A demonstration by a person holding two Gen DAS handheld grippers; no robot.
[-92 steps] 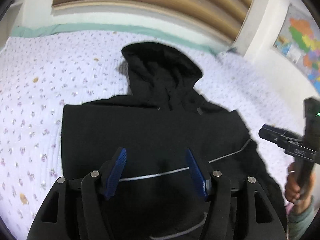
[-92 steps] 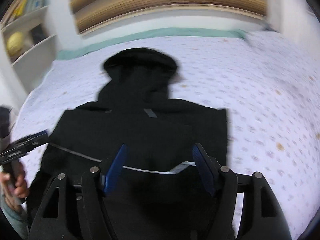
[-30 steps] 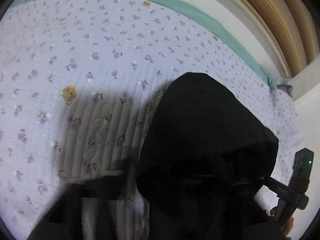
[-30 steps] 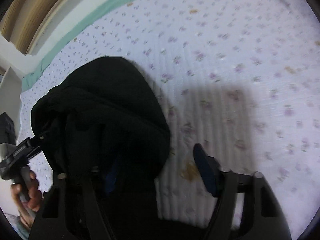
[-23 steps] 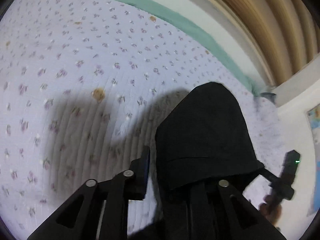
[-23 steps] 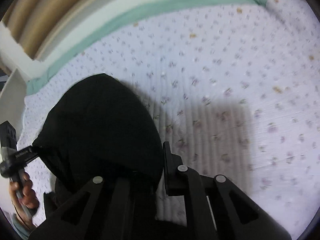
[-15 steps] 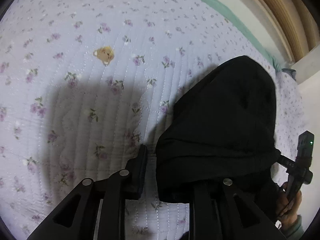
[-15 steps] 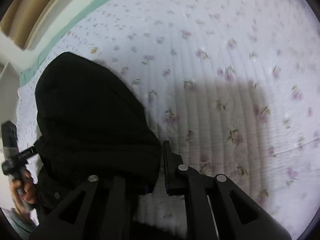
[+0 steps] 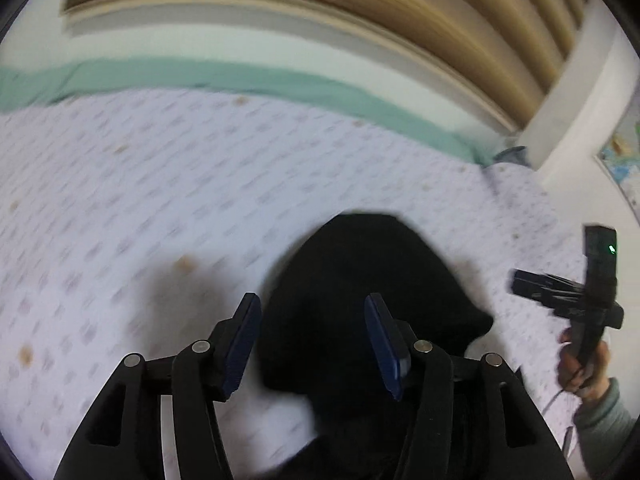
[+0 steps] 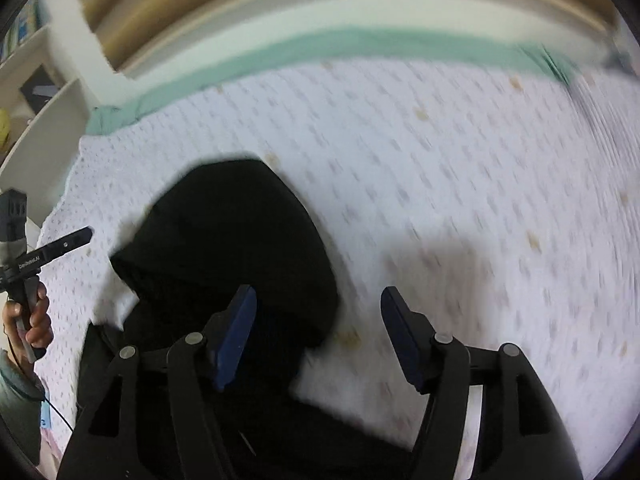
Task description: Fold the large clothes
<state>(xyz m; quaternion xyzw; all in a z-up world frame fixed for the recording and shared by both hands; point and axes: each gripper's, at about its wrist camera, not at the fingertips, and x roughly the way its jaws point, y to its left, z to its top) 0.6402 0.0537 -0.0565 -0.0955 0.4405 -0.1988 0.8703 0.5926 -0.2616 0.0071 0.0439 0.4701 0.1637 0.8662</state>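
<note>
Left wrist view showed the black hoodie (image 9: pixel 372 320) lying on the flowery bed cover (image 9: pixel 160 184). Left gripper (image 9: pixel 316 344) and right gripper (image 10: pixel 320 336) had just been opening, nothing between them. The hood might flop back, since nothing held it.

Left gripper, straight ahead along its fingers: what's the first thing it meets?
Probably the black hoodie's hood: it fills the gap ahead of the open left gripper, lying on the floral bedspread. Depth is unclear in the blur.
</note>
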